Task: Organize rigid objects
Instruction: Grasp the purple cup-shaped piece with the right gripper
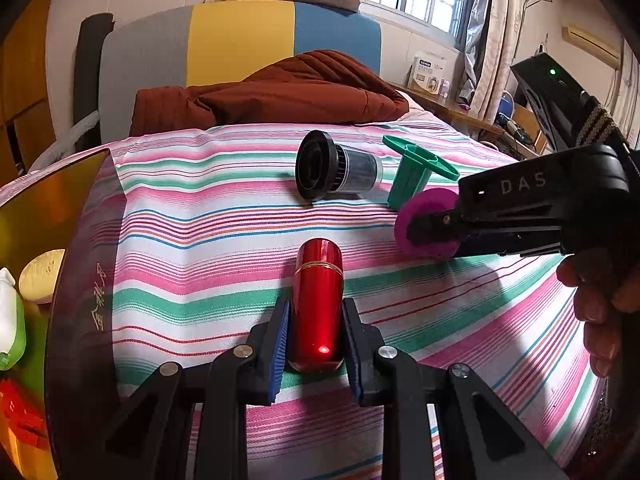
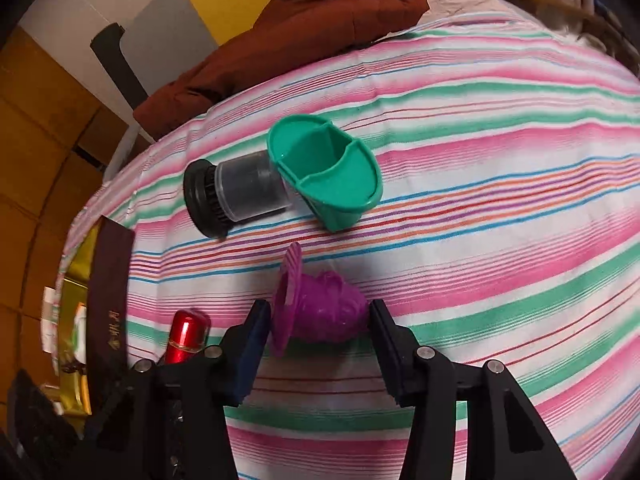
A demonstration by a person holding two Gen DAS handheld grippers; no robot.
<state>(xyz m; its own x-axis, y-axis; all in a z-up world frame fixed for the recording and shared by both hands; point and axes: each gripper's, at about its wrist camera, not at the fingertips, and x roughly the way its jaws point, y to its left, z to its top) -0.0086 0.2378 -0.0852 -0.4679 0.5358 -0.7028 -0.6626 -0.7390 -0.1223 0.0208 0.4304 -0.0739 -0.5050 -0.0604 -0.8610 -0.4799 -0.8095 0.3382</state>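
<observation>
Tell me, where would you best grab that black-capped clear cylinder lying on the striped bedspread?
Probably across the clear barrel of the black-capped cylinder, coming from above. It lies on its side, so the barrel's round sides are exposed, and it is narrower than the flared black cap. Keep toward the cap end, since the green divided cup crowds the other end.

Red cylinder (image 1: 318,304), purple mould (image 2: 320,312) — lying down.

"DAS" on right gripper (image 1: 430,226)

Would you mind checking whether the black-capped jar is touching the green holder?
Touching. The right wrist view shows the jar's clear end pressed against the green holder's rim, with no striped sheet visible between them.
</observation>
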